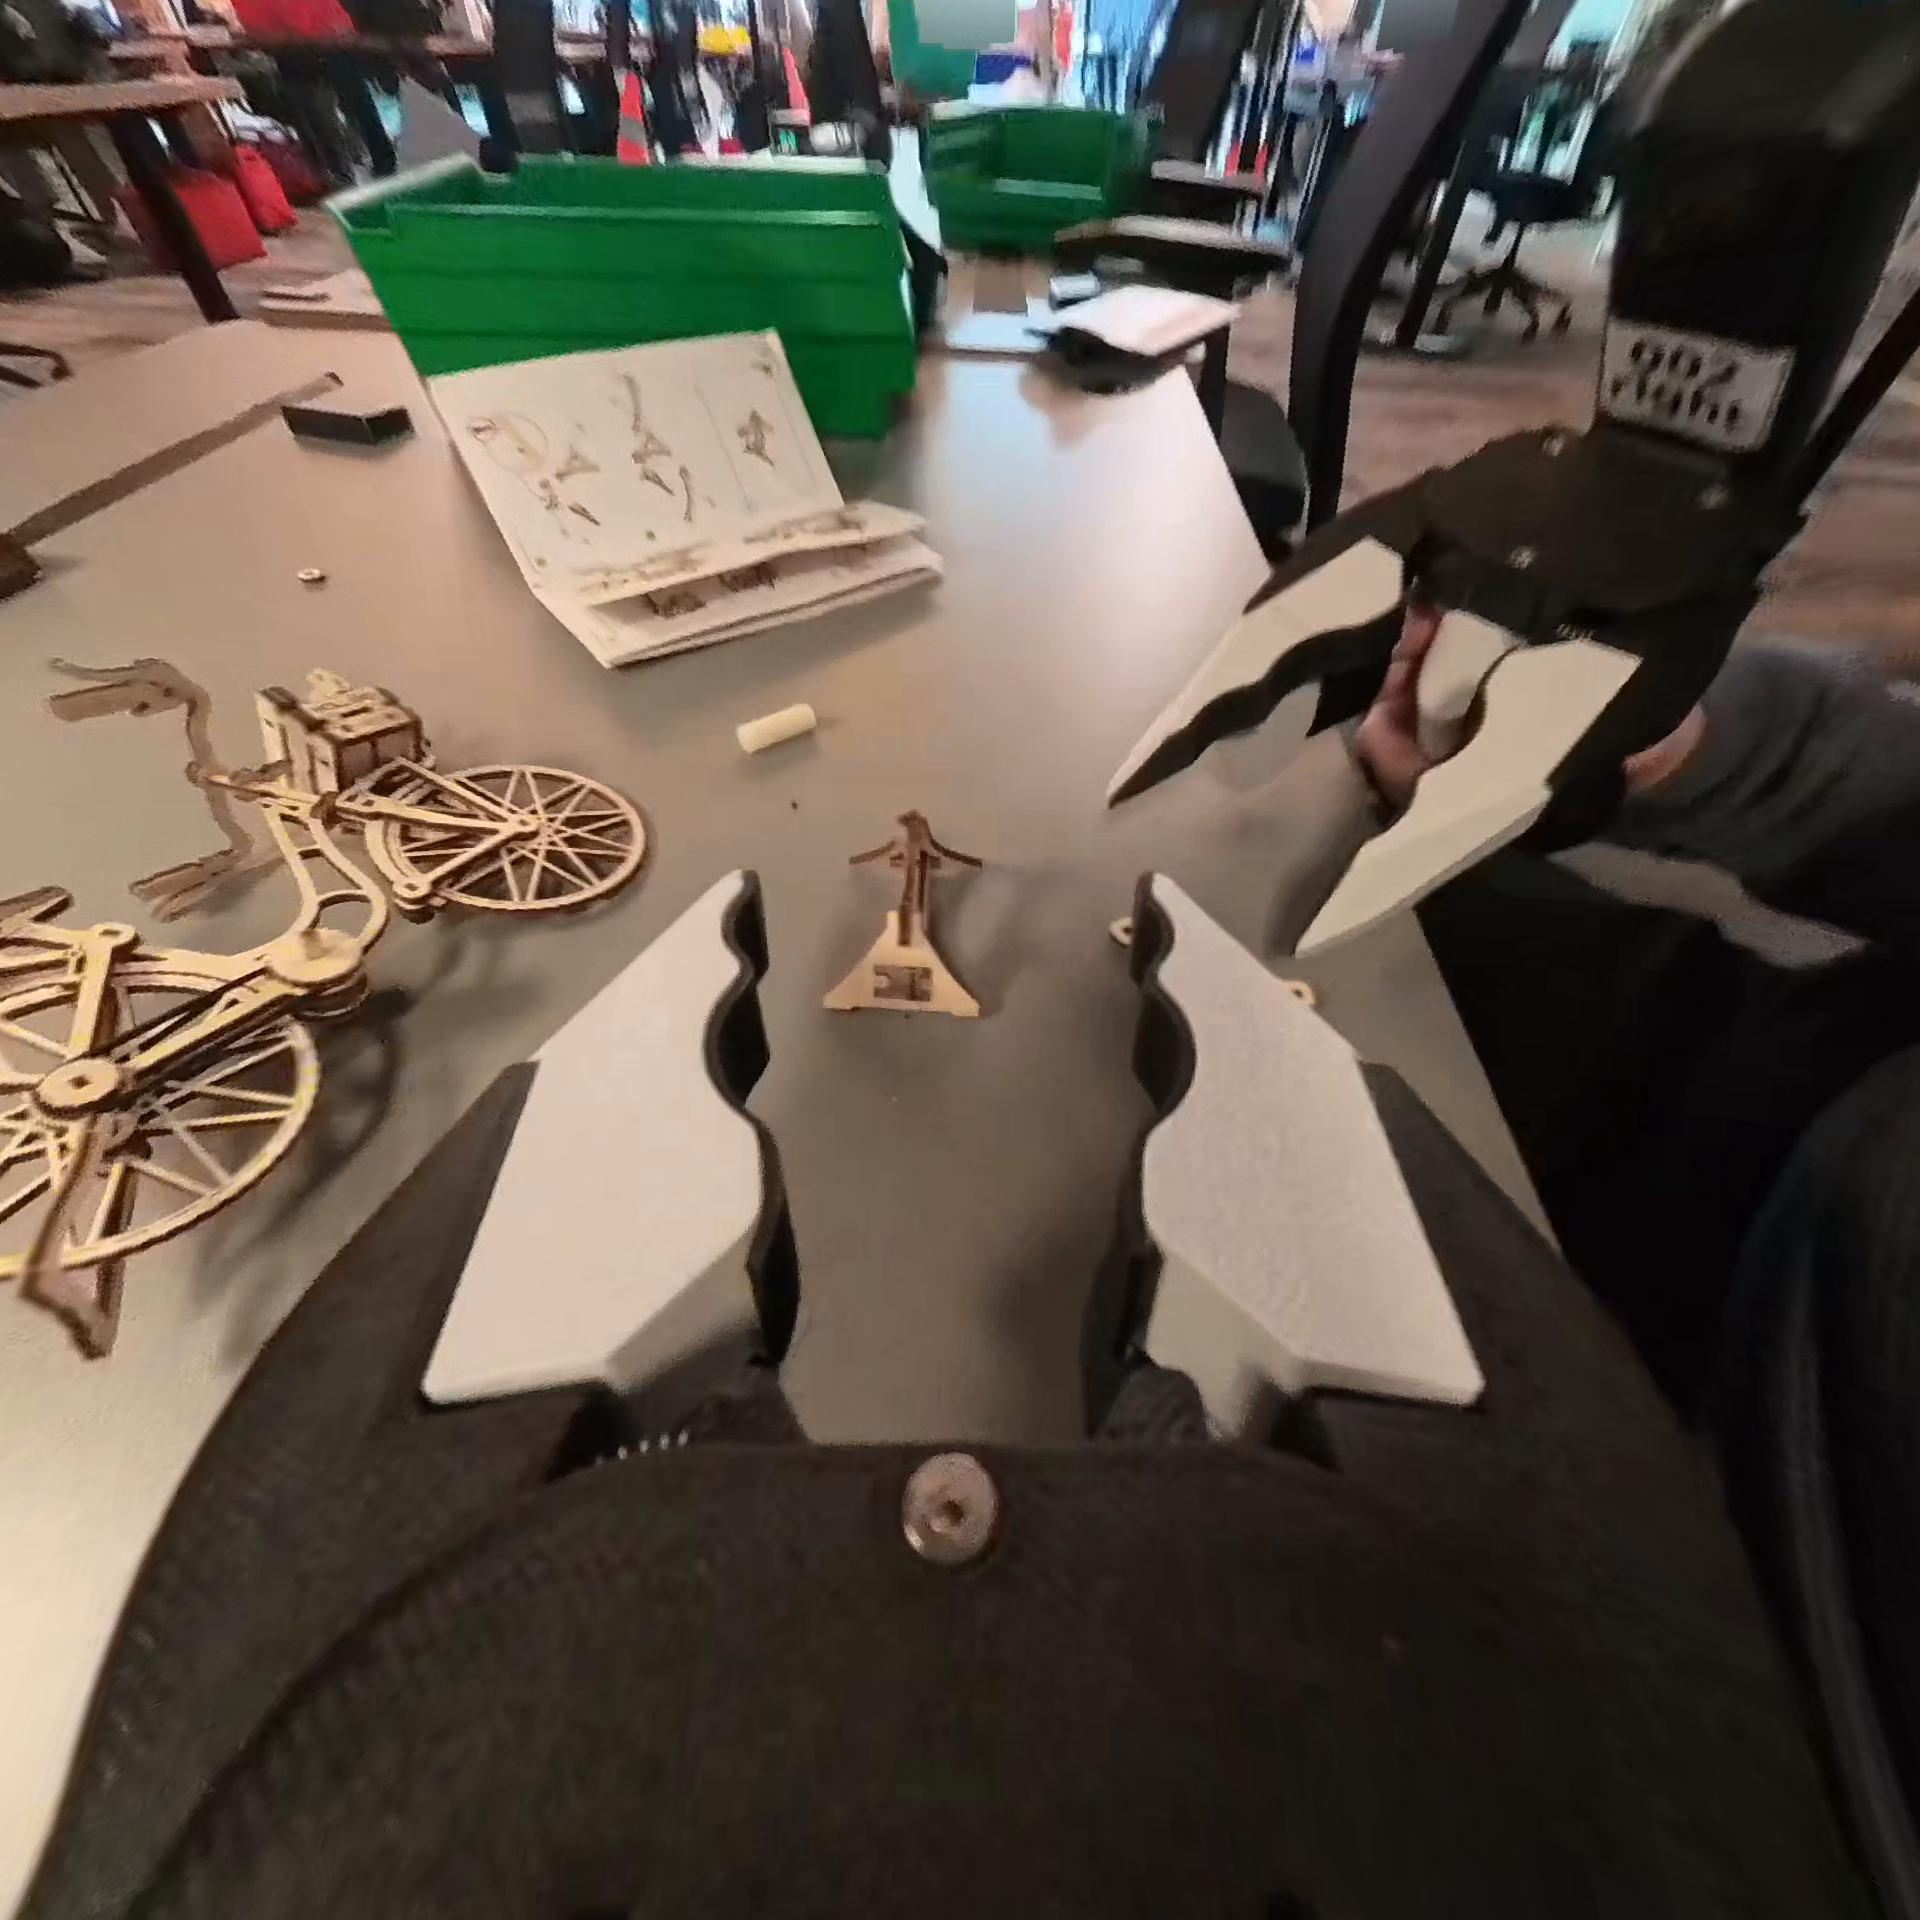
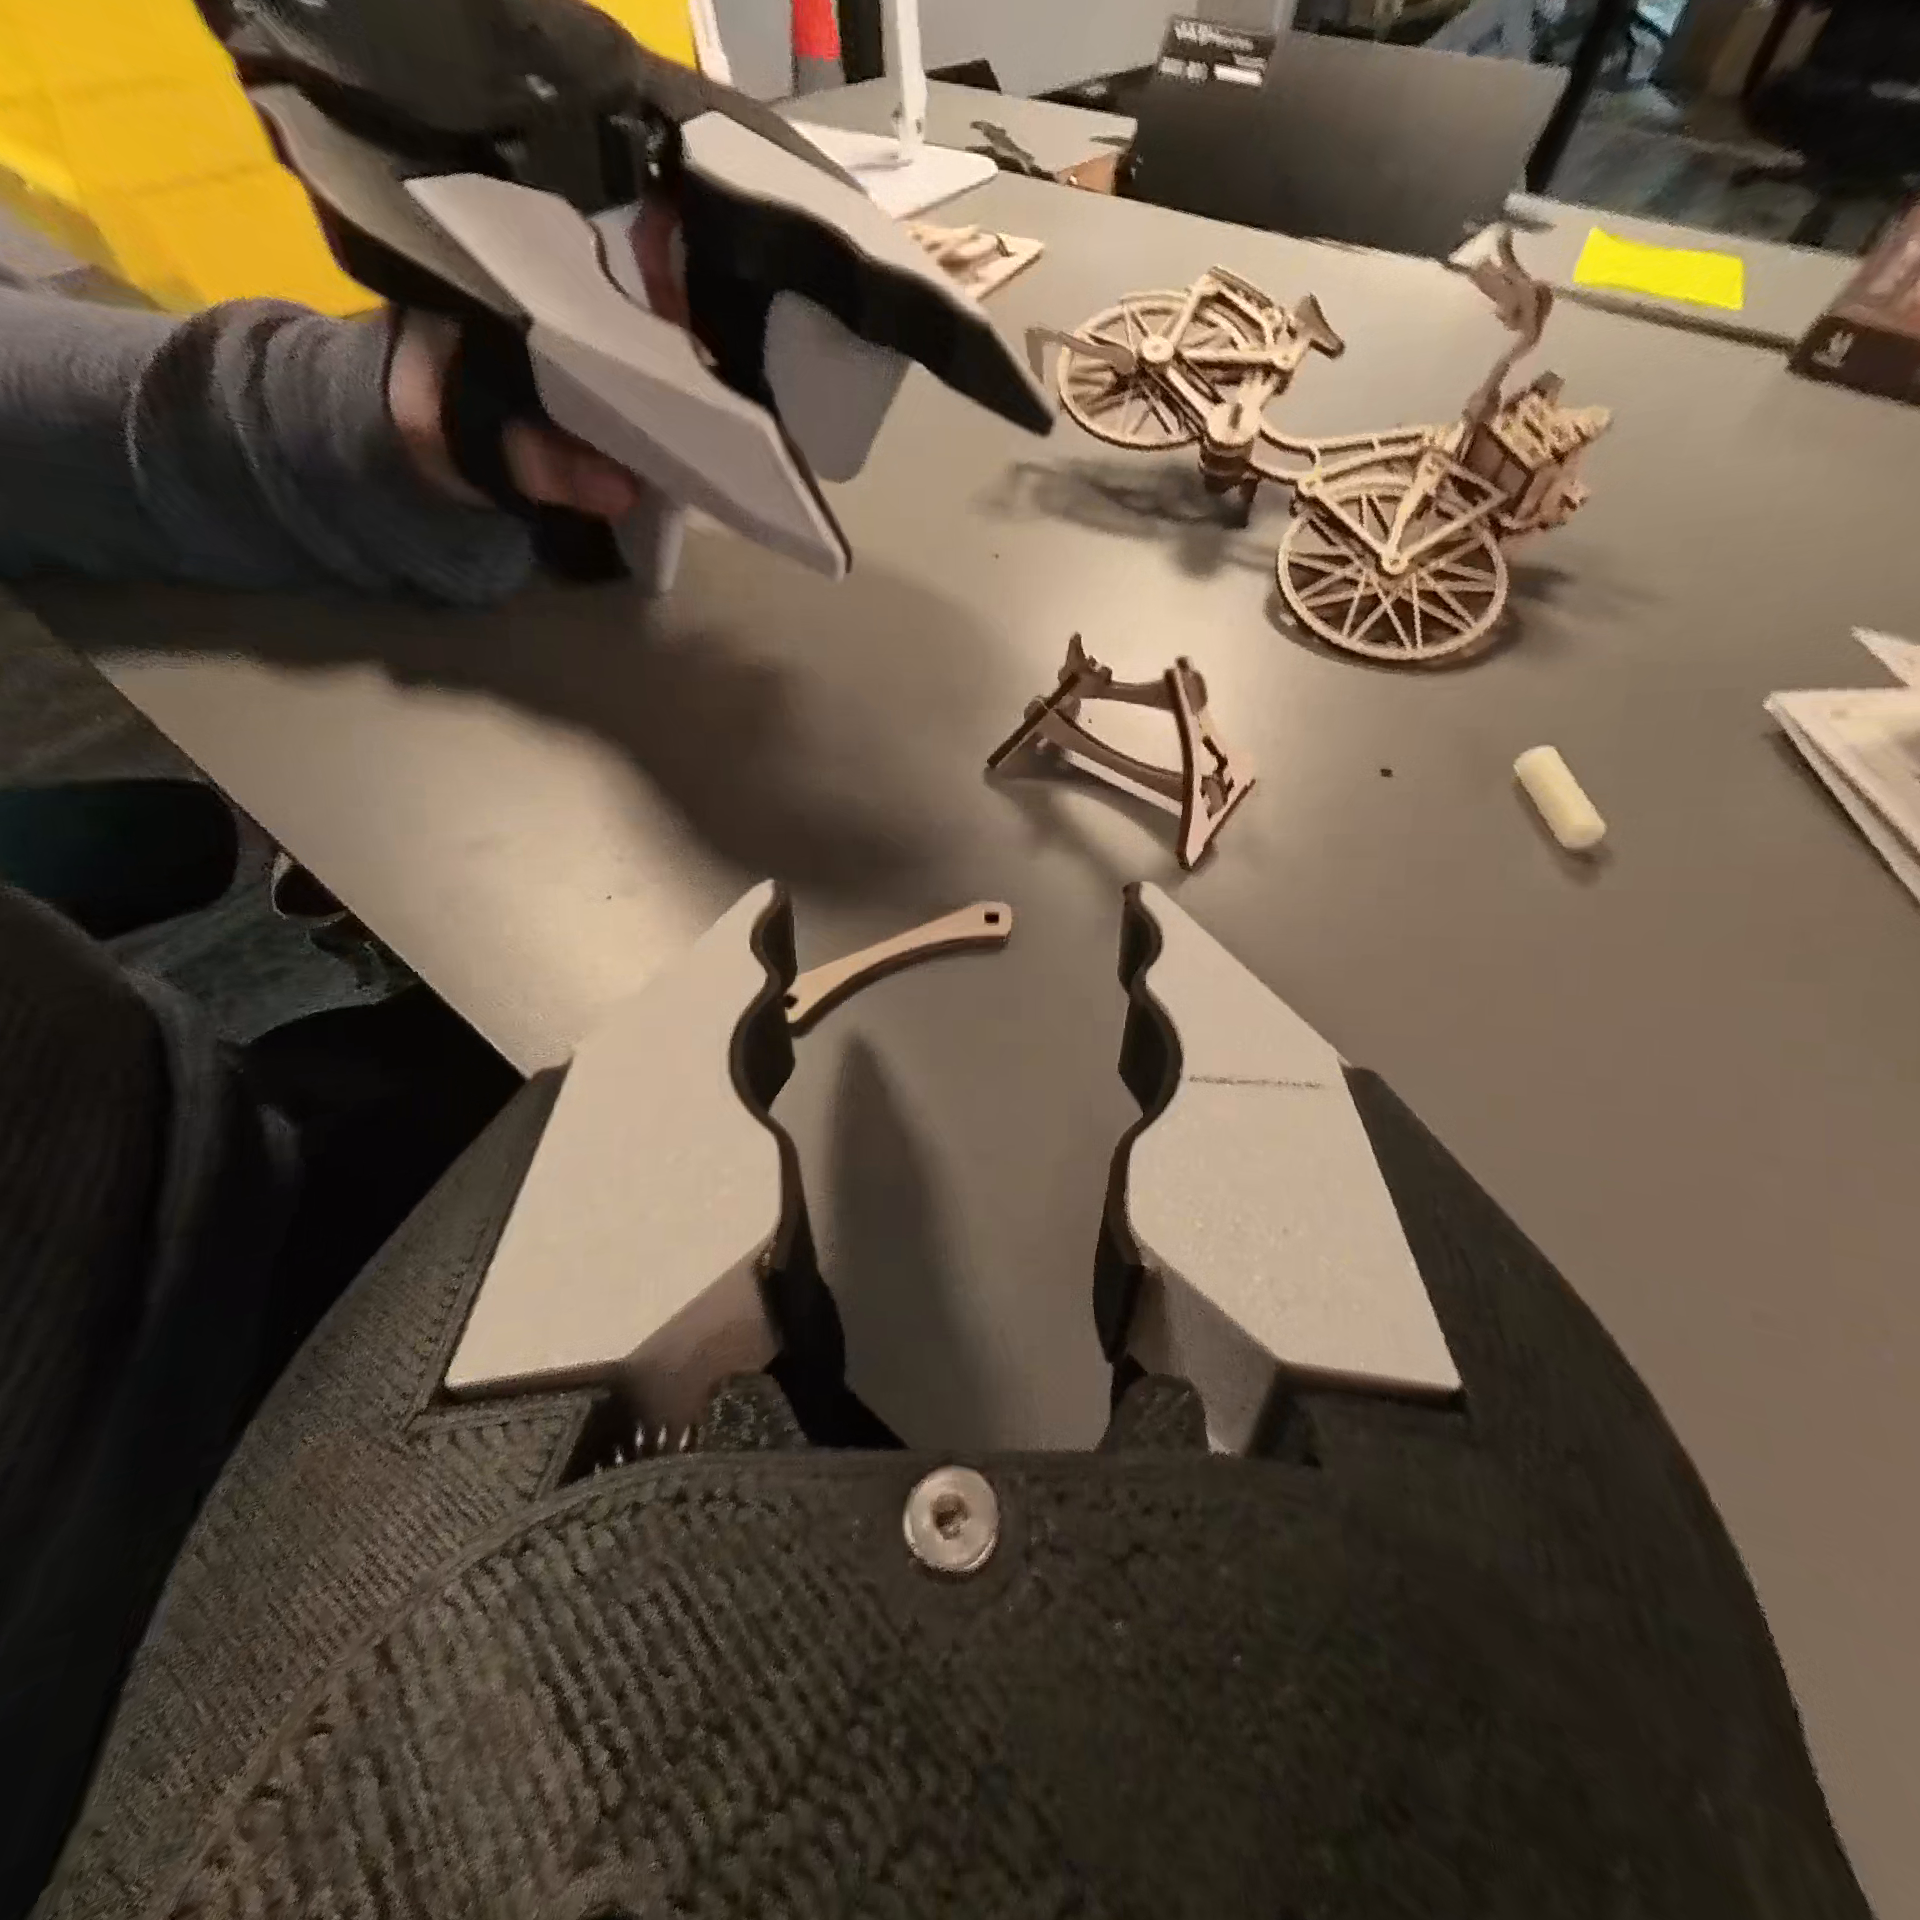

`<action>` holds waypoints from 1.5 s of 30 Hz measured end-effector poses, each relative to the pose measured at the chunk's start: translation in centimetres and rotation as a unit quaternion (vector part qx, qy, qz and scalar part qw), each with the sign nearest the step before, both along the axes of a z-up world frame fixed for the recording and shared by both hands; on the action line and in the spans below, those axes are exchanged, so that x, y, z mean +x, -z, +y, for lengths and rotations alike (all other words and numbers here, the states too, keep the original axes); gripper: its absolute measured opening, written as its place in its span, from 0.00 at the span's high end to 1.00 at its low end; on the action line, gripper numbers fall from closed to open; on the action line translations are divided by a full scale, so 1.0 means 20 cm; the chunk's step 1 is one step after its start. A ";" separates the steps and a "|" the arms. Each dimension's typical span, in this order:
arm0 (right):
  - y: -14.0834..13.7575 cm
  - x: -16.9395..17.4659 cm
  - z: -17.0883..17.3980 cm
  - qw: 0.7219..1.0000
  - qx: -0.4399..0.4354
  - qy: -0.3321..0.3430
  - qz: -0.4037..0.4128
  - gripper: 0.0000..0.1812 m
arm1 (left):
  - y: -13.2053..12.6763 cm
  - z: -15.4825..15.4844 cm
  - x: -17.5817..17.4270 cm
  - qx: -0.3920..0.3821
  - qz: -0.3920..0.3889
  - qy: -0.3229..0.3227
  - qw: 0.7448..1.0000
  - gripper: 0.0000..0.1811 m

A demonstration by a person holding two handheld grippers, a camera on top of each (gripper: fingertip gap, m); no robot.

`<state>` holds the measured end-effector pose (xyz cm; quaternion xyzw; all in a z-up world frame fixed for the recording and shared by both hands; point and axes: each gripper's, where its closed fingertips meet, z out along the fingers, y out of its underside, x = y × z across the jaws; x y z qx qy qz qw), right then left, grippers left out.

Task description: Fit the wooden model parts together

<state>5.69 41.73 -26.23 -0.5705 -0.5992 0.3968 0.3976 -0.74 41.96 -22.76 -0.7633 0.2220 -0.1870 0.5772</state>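
- Grey counter [image 1: 1039, 582] in a workshop.
- Wooden stand [image 2: 1127, 743] upright mid-counter, bicycle model [image 2: 1340, 457] beyond it.
- Curved strip [image 2: 899, 961] near right gripper [image 2: 951, 909].
- Left gripper [image 1: 940, 899] and right: jaws apart, empty.

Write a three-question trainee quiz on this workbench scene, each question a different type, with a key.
1. True or false: the left claw is shut on the small wooden stand.
2. Which lies nearest the right claw? A) wooden bicycle model B) flat curved wooden strip C) pale cylinder
3. Fill in: behind the instruction booklet stand ____ plastic bins.

Key: 1 false, both claws are open and empty; 2 B; 3 green.
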 end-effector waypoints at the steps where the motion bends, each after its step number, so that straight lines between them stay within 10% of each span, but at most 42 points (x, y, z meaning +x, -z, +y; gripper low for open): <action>1: -0.02 0.00 0.01 1.000 0.010 -0.004 0.010 0.66 | -0.02 0.00 -0.02 0.010 -0.016 -0.008 1.000 0.61; 15: -0.61 -0.08 0.63 0.945 0.203 0.040 0.254 0.66 | -0.23 0.02 -0.49 0.161 -0.075 -0.234 0.956 0.45; 20: -0.46 -0.36 0.62 0.930 0.247 -0.072 0.263 0.66 | -0.23 0.05 -0.48 0.166 -0.045 -0.248 0.953 0.45; 24: -0.35 -0.41 0.49 0.939 0.176 -0.196 0.222 0.65 | -0.16 0.01 -0.19 0.118 -0.037 -0.070 0.990 0.72; 29: -0.21 -0.24 0.35 0.919 0.138 -0.340 0.141 0.80 | -0.01 -0.02 0.03 0.023 0.022 0.033 0.999 0.78; 36: 0.03 -0.17 0.29 0.909 0.107 -0.400 -0.049 0.85 | 0.26 0.03 0.07 -0.141 0.112 0.029 0.983 0.83; 45: 0.04 -0.16 0.27 0.902 0.068 -0.420 -0.078 0.89 | 0.21 0.06 0.02 -0.140 0.053 0.009 0.989 0.87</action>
